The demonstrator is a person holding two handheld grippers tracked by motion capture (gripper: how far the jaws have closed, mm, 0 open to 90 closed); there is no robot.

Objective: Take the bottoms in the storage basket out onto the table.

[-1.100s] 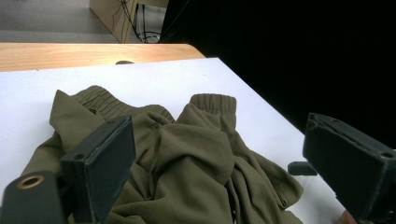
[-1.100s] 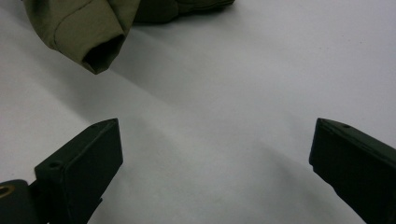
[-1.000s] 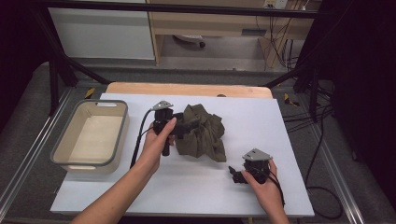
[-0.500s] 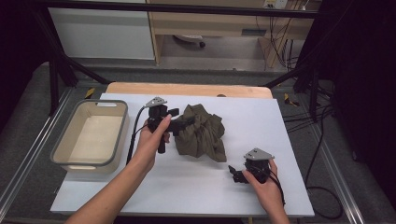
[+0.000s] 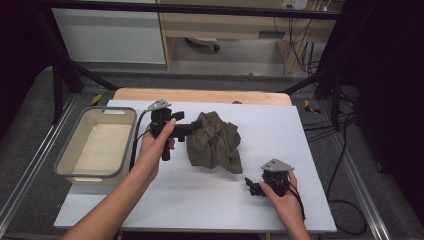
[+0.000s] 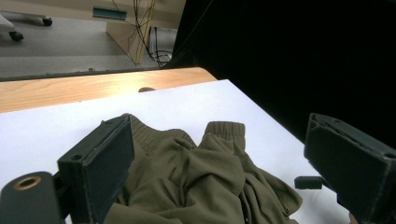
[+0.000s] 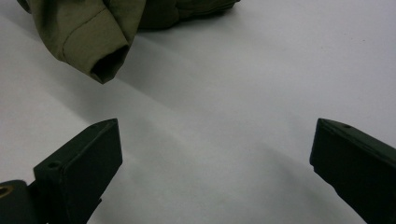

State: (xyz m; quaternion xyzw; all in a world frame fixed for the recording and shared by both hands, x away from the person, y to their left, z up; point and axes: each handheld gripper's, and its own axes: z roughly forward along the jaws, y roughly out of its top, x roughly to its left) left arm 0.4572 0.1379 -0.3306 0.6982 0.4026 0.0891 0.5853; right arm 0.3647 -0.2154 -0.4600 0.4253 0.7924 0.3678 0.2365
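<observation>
A crumpled olive-green garment (image 5: pixel 215 142) lies in a heap near the middle of the white table (image 5: pixel 310 150), a little toward its far edge. The left gripper (image 5: pixel 192 126) is held above the table at the heap's left side, pointing toward it; its 2 jaws stand spread wide with nothing pinched between them, and in the left gripper view the garment (image 6: pixel 201 182) sits just beyond and below them, a ribbed cuff uppermost. The right gripper (image 5: pixel 251 186) rests low near the table's near right corner, apart from the garment, jaws likewise spread with bare table between them; in the right gripper view a sleeve opening (image 7: pixel 105 63) hangs ahead. A beige bin (image 5: pixel 67 165) stands at the table's left edge.
</observation>
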